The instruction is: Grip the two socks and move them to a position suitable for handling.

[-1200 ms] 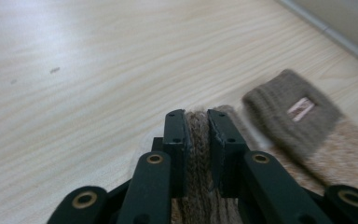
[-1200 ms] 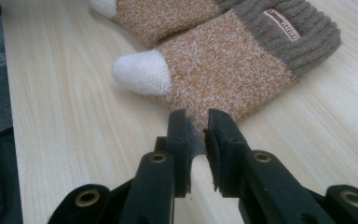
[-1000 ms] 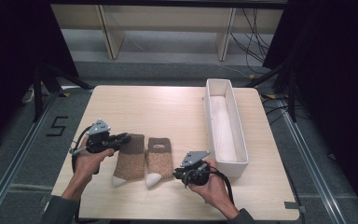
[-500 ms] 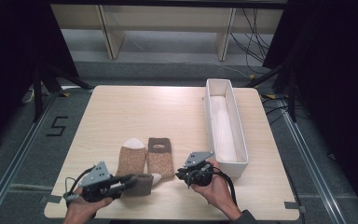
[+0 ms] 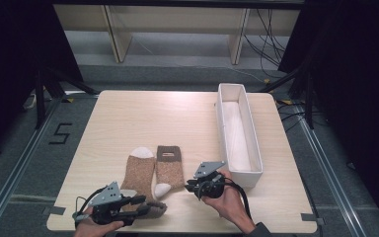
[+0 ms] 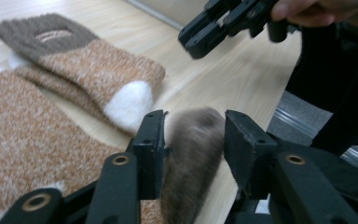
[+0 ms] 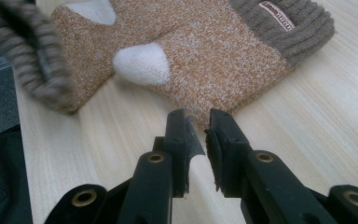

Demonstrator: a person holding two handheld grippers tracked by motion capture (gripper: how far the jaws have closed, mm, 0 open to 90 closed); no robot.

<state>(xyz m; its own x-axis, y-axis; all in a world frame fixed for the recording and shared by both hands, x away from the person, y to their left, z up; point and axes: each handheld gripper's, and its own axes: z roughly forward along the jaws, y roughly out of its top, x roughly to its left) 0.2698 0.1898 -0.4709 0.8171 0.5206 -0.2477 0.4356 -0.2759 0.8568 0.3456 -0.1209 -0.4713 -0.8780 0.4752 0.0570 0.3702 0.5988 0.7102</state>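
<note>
Wooden table (image 5: 177,118), two socks (image 5: 139,173) (image 5: 169,165), one white bin (image 5: 237,131) beyond right gripper (image 5: 190,185), nearly closed, empty, left gripper (image 5: 145,206) just opening, brown cuff (image 6: 191,154) between jaws.

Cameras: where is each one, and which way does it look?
High view: overhead, facing forward and down on the table; left gripper, right gripper show.
Left gripper view: on that gripper, along its just-opened jaws, brown cuff between.
Right gripper view: on that gripper, along its jaws toward the socks.
Both gripper views share the socks.
</note>
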